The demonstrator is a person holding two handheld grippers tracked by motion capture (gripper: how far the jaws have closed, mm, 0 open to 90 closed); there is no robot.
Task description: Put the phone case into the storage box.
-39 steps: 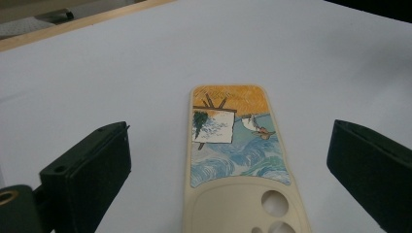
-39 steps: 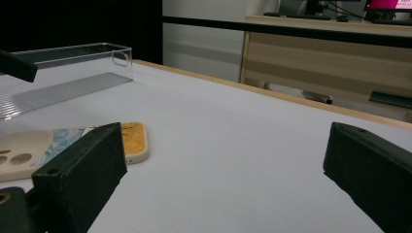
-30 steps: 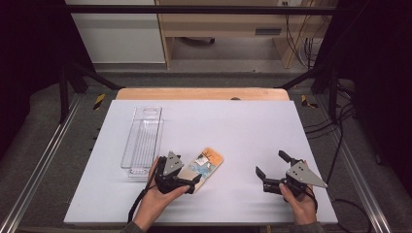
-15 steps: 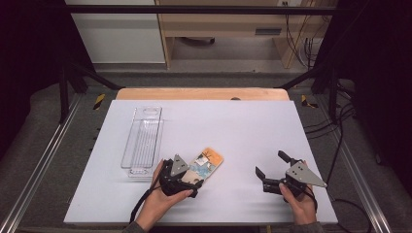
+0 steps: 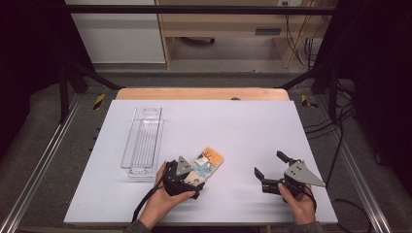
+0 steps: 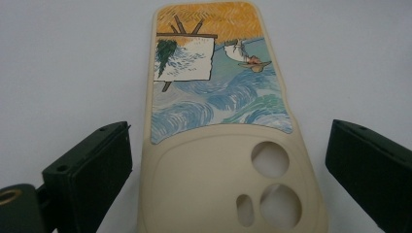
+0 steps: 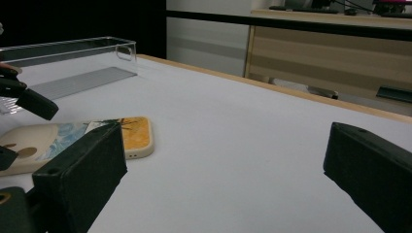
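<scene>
My left gripper [image 5: 190,180] has its jaws spread wide to either side of the phone case [image 6: 221,131], one pad [image 6: 99,167] off each long edge and neither touching it yet. Compared with a second ago, this hand has slid forward and lower, so the camera-cutout end of the case now sits between my jaws where before I was only hovering near it; I take that to mean I am lined up for the pinch and closing is what comes next. The case lies flat on the white table [image 5: 243,126], just right of the clear tray [image 5: 144,141], painted side up. My right gripper [image 5: 272,171] has not moved; it rests well apart near the table's front right, jaws wide and empty. As for writing, I can read none: the case carries only a brush-stroke picture of an easel, blue swirls and an orange sky, with no brand or label visible.
</scene>
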